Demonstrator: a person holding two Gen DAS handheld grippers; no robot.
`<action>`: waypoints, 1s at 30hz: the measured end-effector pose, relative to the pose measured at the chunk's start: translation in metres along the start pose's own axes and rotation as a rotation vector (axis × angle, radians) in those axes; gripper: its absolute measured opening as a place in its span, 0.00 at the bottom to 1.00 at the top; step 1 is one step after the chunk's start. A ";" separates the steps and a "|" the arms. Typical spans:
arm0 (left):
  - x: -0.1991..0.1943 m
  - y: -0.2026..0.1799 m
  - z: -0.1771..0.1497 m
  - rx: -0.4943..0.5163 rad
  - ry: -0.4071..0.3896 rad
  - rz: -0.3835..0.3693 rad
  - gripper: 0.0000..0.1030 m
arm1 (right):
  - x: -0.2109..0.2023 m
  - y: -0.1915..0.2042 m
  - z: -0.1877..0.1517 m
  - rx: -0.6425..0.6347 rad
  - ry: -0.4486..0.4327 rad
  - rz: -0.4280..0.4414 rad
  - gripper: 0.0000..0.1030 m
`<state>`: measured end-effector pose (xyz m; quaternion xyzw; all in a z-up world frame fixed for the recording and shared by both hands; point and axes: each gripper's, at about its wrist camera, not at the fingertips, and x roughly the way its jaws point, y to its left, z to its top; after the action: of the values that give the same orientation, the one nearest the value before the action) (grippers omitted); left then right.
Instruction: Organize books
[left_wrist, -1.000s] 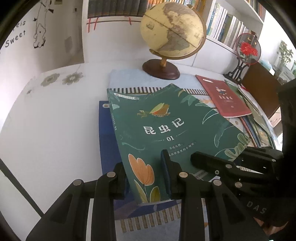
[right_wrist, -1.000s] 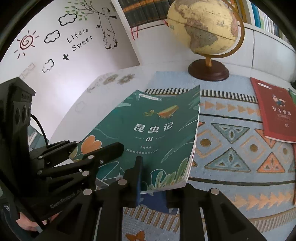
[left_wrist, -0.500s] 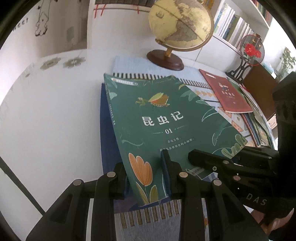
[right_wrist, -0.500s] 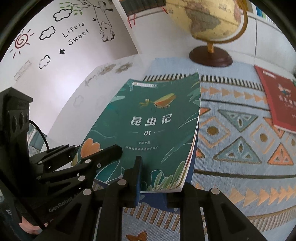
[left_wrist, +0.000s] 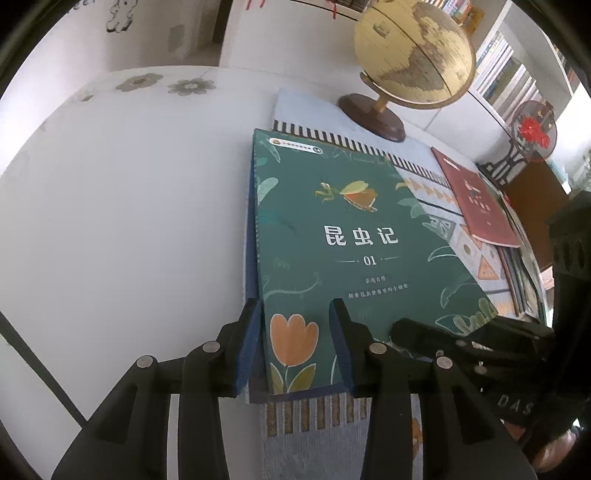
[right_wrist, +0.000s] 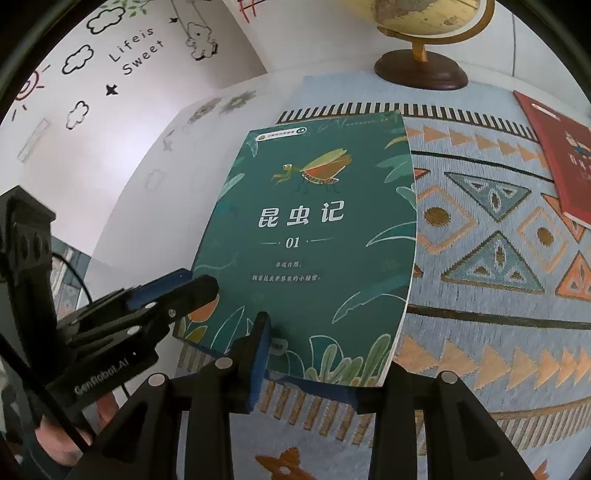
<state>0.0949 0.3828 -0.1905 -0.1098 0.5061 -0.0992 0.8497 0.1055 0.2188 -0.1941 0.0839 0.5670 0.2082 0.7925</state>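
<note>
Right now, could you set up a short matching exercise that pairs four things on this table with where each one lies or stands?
Things:
1. green book
2. red book
3. globe
4. dark blue book

Places:
A. upright on a wooden base at the far end of the patterned mat
B. directly beneath the green book, showing along its left edge
C. flat on the mat to the right of the green book
D. top of the stack, with both grippers' jaws at its near edge

Pairs: 1-D, 2-C, 3-A, 4-B
</note>
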 end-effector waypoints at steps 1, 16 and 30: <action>0.000 0.000 0.000 0.001 -0.001 0.005 0.35 | 0.001 0.003 0.000 -0.005 0.002 -0.003 0.34; -0.011 0.005 -0.025 -0.048 0.013 0.070 0.42 | 0.001 0.000 -0.008 -0.027 0.066 0.007 0.51; -0.110 -0.170 -0.072 0.161 -0.178 0.181 0.72 | -0.165 -0.080 -0.105 -0.023 -0.109 -0.207 0.51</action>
<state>-0.0302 0.2450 -0.0828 -0.0033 0.4270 -0.0523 0.9028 -0.0186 0.0663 -0.1174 0.0269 0.5264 0.1266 0.8403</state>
